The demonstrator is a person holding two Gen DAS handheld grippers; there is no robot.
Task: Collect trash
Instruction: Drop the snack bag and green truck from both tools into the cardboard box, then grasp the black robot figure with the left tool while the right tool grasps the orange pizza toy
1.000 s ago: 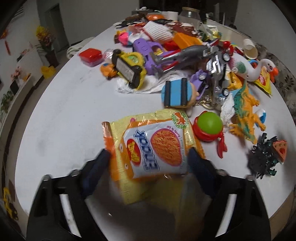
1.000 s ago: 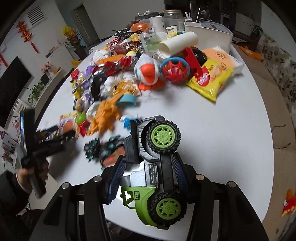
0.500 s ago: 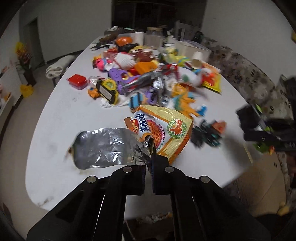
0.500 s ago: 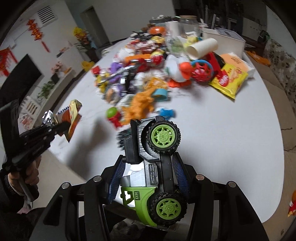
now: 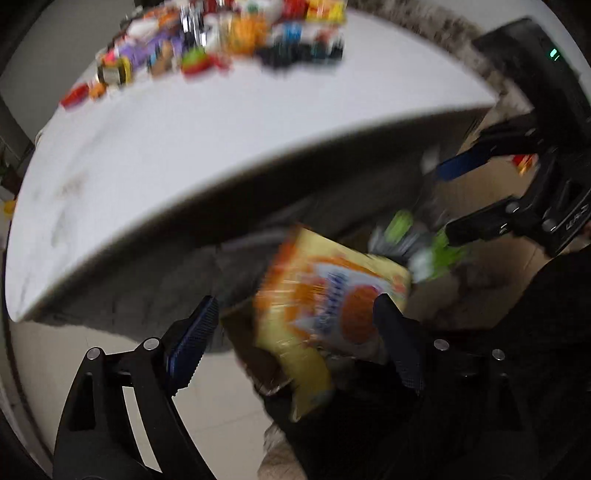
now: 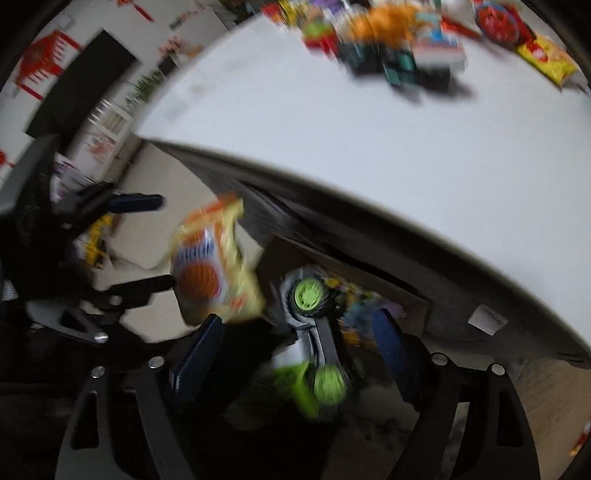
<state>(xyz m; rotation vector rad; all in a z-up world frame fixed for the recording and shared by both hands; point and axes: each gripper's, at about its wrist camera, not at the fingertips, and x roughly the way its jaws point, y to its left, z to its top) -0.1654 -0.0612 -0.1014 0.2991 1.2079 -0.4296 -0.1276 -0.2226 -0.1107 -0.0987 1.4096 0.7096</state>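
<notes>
The view is blurred by motion. A yellow-orange snack bag (image 5: 332,295) hangs loose between the pads of my left gripper (image 5: 293,332), whose jaws are opening wide and do not press on it. The right wrist view shows the same bag (image 6: 214,266) just past the left gripper (image 6: 164,243). A green and grey toy truck (image 6: 314,332) sits between the fingers of my right gripper (image 6: 295,349), whose jaws are also opening, with gaps on both sides. The truck (image 5: 424,240) is below the right gripper (image 5: 443,201). Both grippers point down beside the table edge.
The white table (image 5: 184,147) curves above both grippers, with a heap of toys (image 5: 221,33) and a yellow packet (image 6: 546,59) at its far side. An open cardboard box (image 6: 351,269) with small items stands under the table edge. Pale floor (image 5: 55,350) lies lower left.
Both grippers have left the tabletop and tipped down past its edge. The left jaws went from shut on the bag's edge to wide apart. The right jaws spread off the truck.
</notes>
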